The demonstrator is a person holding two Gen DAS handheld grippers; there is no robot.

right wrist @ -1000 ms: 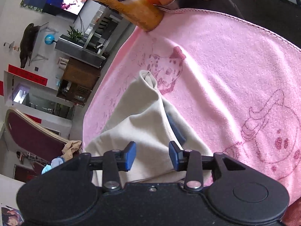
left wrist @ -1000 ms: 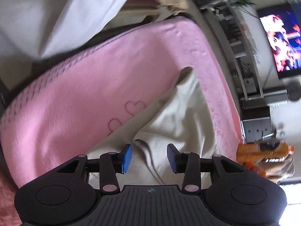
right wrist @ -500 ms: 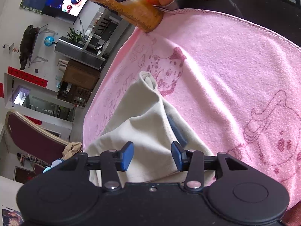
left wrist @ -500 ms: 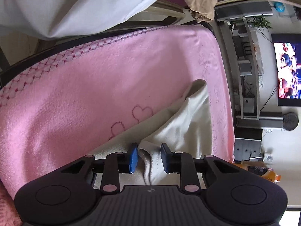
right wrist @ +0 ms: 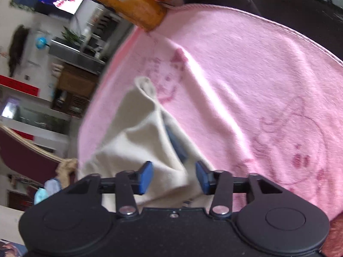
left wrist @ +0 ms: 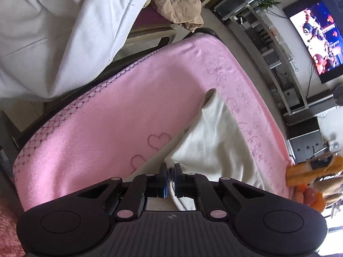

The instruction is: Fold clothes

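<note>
A cream garment [left wrist: 216,137] lies bunched on a pink blanket [left wrist: 120,115]. My left gripper [left wrist: 170,178] is shut on a fold at the garment's near edge. In the right wrist view the same cream garment [right wrist: 139,132] rises in a ridge on the pink blanket [right wrist: 246,81], with a blue strip [right wrist: 176,143] showing in a crease. My right gripper [right wrist: 174,177] is open, its blue pads on either side of the garment's near edge without pinching it.
A white garment [left wrist: 53,32] hangs at the upper left, a tan cloth [left wrist: 180,10] behind it. A TV [left wrist: 319,36] and shelves stand on the right. An orange object [right wrist: 126,6] in a person's hand sits at the blanket's far edge.
My left gripper closed from wide open onto the garment fold. The right gripper stayed open and shifted; its view is now blurred, and the garment has risen a little.
</note>
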